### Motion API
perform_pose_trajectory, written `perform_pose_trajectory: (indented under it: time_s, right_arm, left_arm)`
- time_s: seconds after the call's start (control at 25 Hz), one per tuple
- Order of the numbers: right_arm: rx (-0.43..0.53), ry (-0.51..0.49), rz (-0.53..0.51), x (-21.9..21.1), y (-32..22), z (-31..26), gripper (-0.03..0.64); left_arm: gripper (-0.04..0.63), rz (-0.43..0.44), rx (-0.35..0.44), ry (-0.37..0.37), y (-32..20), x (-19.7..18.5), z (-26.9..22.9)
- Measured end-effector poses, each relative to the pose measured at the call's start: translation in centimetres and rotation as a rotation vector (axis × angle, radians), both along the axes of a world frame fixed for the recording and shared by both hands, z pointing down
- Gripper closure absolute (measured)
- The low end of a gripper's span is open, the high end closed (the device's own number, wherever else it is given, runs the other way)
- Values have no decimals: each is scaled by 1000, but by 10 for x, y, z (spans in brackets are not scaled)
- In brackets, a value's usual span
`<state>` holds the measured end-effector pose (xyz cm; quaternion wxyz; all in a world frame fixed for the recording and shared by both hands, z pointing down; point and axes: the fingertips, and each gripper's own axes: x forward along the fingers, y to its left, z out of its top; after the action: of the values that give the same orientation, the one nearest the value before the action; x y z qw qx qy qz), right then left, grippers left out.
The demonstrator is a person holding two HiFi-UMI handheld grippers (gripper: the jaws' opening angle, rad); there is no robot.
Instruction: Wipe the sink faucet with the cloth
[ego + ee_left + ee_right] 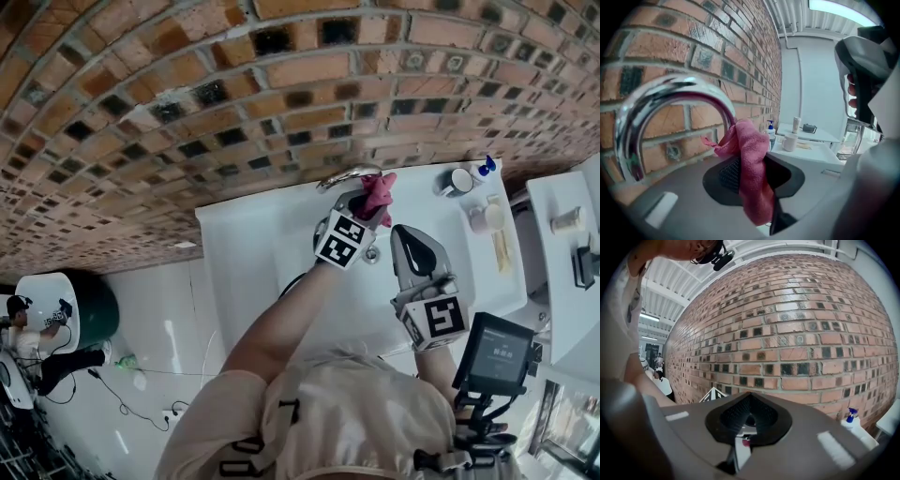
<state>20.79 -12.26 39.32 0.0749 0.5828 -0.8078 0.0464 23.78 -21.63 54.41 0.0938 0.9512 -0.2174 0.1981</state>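
The pink cloth hangs bunched between the jaws of the left gripper, which are clamped narrow on its middle fold; a loose upper lobe stands clear of the tips and appears to touch the outlet end of the chrome faucet, where the spout's arch comes down. The grip looks chosen so that fabric, not hard jaw, meets the metal; the lower tail dangles free below the faucet's outlet and could drag. By my reading the wipe is only at its start, with the arch and the base of the faucet not yet covered.

The white sink spreads below and in front of the faucet, and that side is the open room for sweeping; the brick wall rises close behind the faucet, so the back of the arch is the tight edge, where a jaw could knock brick before the cloth gets round.

Along the sink's ledge, to one side of the faucet, stand a mug and a blue-topped pump bottle; both are well apart from the spout, so they should matter only on a long stroke that way.

The right gripper hovers on the basin side of the faucet, just beside the left one; its jaws are together with nothing in them, and it points toward the wall; it narrows the room on the mug side.
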Motion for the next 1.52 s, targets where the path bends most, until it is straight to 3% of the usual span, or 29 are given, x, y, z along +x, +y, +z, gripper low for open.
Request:
perform_pose_trajectory:
  time_s: [0.16, 0.36, 0.52, 0.68, 0.84, 1.0, 1.16, 1.32, 1.52]
  right_arm:
    - [-41, 11, 23, 15, -7, 17, 623]
    - [-74, 19, 54, 29, -12, 32, 623]
    - [-102, 23, 75, 37, -13, 42, 623]
    - [-101, 14, 79, 37, -8, 41, 623]
    - [-86, -1, 65, 33, -2, 36, 623]
    - [-85, -11, 54, 34, -2, 35, 623]
    - [-82, -4, 34, 25, -7, 32, 623]
    - [-74, 10, -8, 4, -11, 24, 623]
    - [-52, 16, -93, -39, -9, 13, 623]
  left_arm:
    - [483, -8, -7, 10, 3, -3, 4]
    - [482, -20, 116, 108, 7, -7, -55]
    - [482, -4, 151, 109, 3, 3, -74]
    - [483, -2, 98, 36, -6, 11, -34]
    - [483, -49, -31, -19, -11, 4, 12]
    - [482, -33, -35, -8, 0, 2, 5]
    - [482, -4, 80, 71, 18, -14, -46]
    - [482, -48, 193, 134, 32, -59, -95]
    - [482, -158, 364, 81, 40, -140, -134]
